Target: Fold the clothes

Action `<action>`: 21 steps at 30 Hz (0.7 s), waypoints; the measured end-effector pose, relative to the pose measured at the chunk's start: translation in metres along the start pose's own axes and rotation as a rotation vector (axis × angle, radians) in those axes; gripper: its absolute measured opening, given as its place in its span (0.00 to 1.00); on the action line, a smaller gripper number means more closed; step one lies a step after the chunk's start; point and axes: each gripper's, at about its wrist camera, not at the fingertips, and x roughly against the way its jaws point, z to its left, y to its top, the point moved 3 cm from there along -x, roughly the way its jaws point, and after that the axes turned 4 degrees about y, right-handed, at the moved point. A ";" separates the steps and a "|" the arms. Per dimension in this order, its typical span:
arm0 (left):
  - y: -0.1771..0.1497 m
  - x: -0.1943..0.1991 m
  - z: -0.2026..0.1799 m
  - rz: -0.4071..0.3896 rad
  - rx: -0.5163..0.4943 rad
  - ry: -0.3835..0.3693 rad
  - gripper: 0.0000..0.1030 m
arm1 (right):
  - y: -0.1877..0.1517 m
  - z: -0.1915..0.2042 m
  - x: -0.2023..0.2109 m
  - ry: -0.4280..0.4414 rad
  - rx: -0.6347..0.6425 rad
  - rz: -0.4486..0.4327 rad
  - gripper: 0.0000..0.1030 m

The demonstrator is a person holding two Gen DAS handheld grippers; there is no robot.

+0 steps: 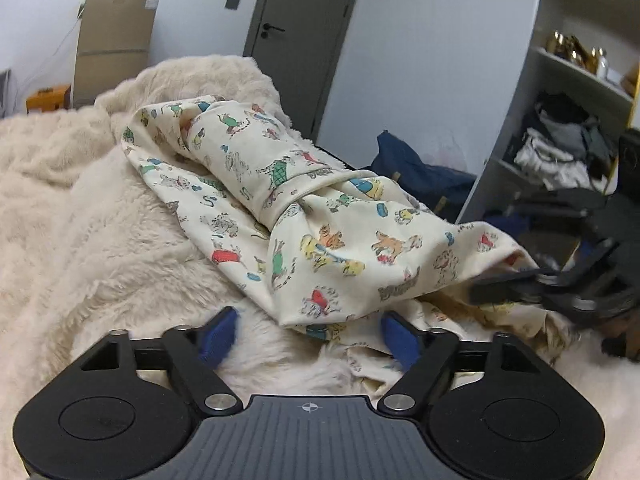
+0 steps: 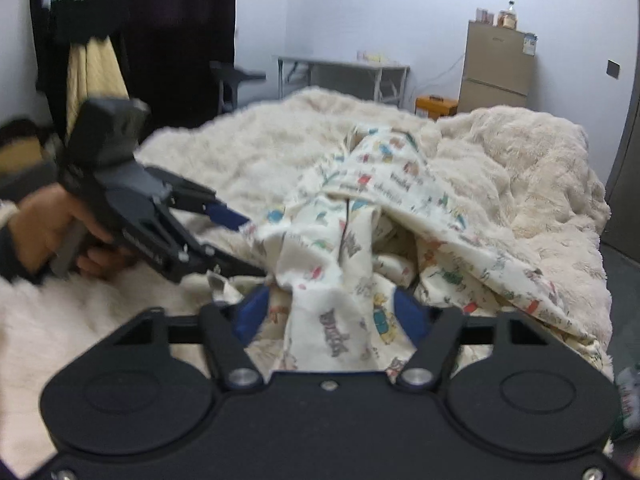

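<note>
A cream garment [image 1: 280, 200] printed with small coloured animals lies bunched on a fluffy cream blanket [image 1: 80, 220]; it also shows in the right wrist view [image 2: 360, 216]. My left gripper [image 1: 310, 336] is open, its blue pads either side of the garment's near edge, with nothing held. My right gripper [image 2: 332, 308] has garment cloth bunched between its blue pads; the pads stand apart, so a grip is unclear. The right gripper also shows in the left wrist view [image 1: 520, 284] at the garment's right corner. The left gripper shows in the right wrist view [image 2: 236, 240], hand-held.
The blanket covers a bed. A grey door [image 1: 296, 36], a beige fridge [image 1: 114, 40] and open shelves with clothes [image 1: 560, 140] stand beyond it. A dark blue bag [image 1: 416, 176] lies by the shelves. A grey table [image 2: 344, 76] and dark curtain [image 2: 160, 20] stand behind.
</note>
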 end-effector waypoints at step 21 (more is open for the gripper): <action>0.017 -0.033 -0.056 -0.041 -0.172 -0.027 0.64 | 0.013 -0.074 0.112 0.004 -0.271 -0.467 0.07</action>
